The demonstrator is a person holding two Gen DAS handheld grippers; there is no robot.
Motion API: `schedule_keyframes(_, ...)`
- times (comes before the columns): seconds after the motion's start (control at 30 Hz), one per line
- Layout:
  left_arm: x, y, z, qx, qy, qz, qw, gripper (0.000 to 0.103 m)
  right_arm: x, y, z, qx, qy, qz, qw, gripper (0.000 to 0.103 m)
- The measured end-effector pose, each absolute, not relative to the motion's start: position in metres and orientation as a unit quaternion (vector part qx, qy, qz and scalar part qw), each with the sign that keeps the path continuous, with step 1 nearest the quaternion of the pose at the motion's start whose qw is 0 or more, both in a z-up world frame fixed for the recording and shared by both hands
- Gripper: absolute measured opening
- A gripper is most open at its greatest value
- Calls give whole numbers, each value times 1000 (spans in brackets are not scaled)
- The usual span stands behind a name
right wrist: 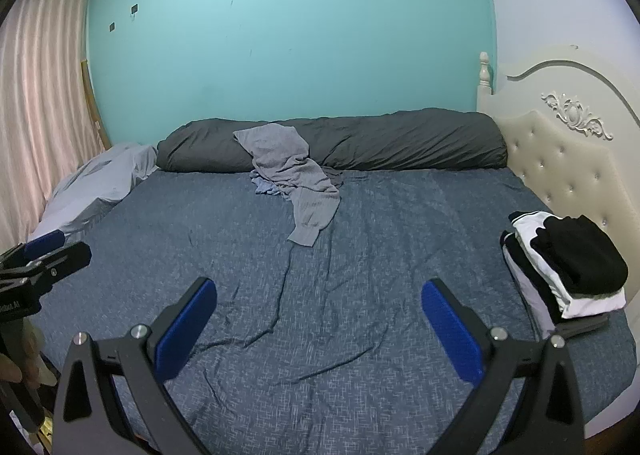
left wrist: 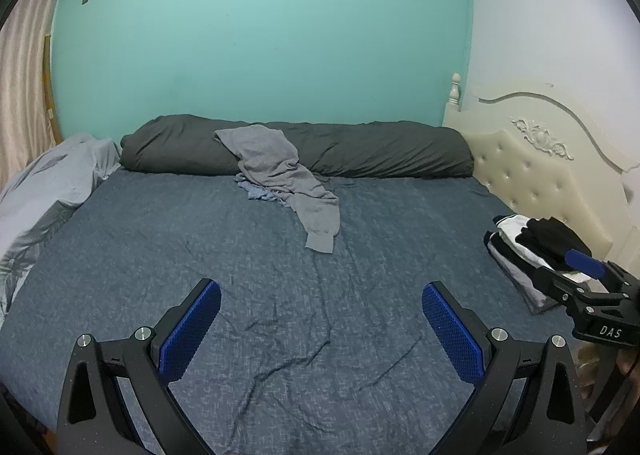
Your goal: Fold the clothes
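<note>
A crumpled grey garment point(left wrist: 280, 175) point(right wrist: 292, 175) lies at the far middle of the bed, draped partly over a dark grey bolster point(left wrist: 360, 151) point(right wrist: 400, 143), with a pale blue cloth point(left wrist: 256, 191) point(right wrist: 266, 185) bunched under it. A folded stack of black and white clothes point(left wrist: 528, 247) point(right wrist: 568, 267) sits at the bed's right edge. My left gripper point(left wrist: 320, 319) hovers open and empty over the near part of the sheet. My right gripper point(right wrist: 318, 315) is likewise open and empty; it also shows at the right edge of the left wrist view point(left wrist: 588, 275).
The blue patterned sheet point(left wrist: 240, 255) point(right wrist: 380, 255) is wrinkled in the middle. A cream tufted headboard point(left wrist: 540, 159) point(right wrist: 560, 159) runs along the right. A light grey quilt point(left wrist: 48, 191) point(right wrist: 100, 183) is heaped at the left, beside a curtain point(right wrist: 44, 95). A teal wall point(left wrist: 260, 35) stands behind.
</note>
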State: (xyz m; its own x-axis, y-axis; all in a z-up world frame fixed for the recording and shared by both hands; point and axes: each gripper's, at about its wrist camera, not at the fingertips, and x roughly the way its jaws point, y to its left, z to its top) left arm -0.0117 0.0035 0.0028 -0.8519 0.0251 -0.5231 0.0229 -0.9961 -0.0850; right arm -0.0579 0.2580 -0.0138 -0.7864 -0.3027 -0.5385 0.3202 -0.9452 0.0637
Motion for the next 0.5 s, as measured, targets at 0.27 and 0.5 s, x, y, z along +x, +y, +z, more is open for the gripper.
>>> schedule_keyframes(0.27, -28, -1, -6, -271, -40, 962, -5, 103, -68, 251, -26, 293, 19, -941, 169, 103)
schedule_keyframes(0.5, -51, -12, -26, -278, -38, 960, -20, 102, -89, 244, -44, 302, 15, -938, 169, 103)
